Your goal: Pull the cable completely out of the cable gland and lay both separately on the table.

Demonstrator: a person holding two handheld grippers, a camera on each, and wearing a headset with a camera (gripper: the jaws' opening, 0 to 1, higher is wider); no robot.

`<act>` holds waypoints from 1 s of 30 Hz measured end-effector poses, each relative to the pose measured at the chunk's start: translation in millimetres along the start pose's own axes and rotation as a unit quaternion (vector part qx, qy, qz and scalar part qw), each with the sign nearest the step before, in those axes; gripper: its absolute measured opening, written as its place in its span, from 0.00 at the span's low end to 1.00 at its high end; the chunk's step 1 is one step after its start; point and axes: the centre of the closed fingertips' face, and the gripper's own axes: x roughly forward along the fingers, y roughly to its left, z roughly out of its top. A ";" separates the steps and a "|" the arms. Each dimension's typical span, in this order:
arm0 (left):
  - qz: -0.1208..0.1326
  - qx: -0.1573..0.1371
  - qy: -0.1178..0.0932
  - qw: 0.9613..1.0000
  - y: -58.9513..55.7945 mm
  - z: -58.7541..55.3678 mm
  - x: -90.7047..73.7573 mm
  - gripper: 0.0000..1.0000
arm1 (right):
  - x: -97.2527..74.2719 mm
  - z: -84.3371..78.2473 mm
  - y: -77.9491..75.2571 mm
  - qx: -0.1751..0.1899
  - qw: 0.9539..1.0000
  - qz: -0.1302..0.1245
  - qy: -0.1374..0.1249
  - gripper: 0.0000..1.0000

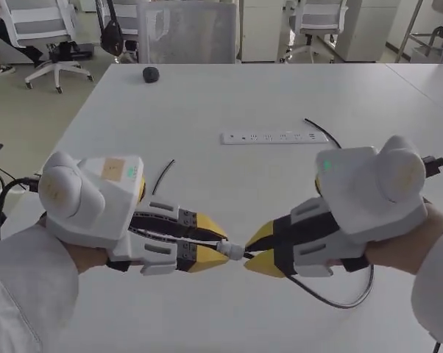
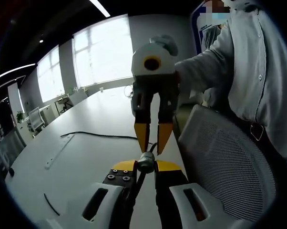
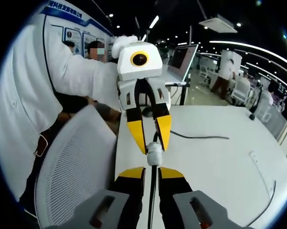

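Cable gland: the white cable gland (image 1: 233, 251) is held above the table (image 1: 207, 110), near its front edge, where the two grippers' tips meet; the black cable (image 1: 341, 303) is threaded through it.
Left gripper: the left gripper (image 2: 146, 167) is pinched on the cable gland, and a stretch of cable is seen running back between its jaws.
Right gripper: the right gripper (image 3: 152, 172) is set tip to tip with the left one, its jaws pressed together on the cable just beside the gland.
Cable run: from the right gripper the cable is looped down and round beneath that hand.
Surroundings: a white power strip (image 1: 274, 137) is laid across the middle of the table, well beyond the grippers, with its black cord (image 1: 321, 131) curving off to the right. A short black wire (image 1: 162, 176) is lying between the strip and the left gripper. A dark computer mouse (image 1: 150, 73) is set near the far edge.
Open room: bare tabletop is seen between the grippers and the power strip, and to both sides.
Edges: the far edge is lined by office chairs (image 1: 41, 29). A second table (image 1: 427, 81) is placed beside the right edge. A mesh chair (image 2: 229, 162) is seen close against the near edge.
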 end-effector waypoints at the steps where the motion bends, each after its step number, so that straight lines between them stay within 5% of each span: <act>1: 0.000 0.000 0.000 1.000 -0.2 0.2 0.1 0.14 | 0.6 -1.1 -0.1 0.000 1.000 0.000 0.002 0.06; 14: -0.005 0.004 0.004 1.000 -3.4 -0.2 4.4 0.14 | -0.4 -7.4 -1.2 -0.008 1.000 -0.011 0.001 0.00; 30: -0.005 0.004 0.010 1.000 -2.7 -4.4 4.5 0.14 | -12.9 -60.5 -3.7 0.012 0.999 -0.022 0.043 0.00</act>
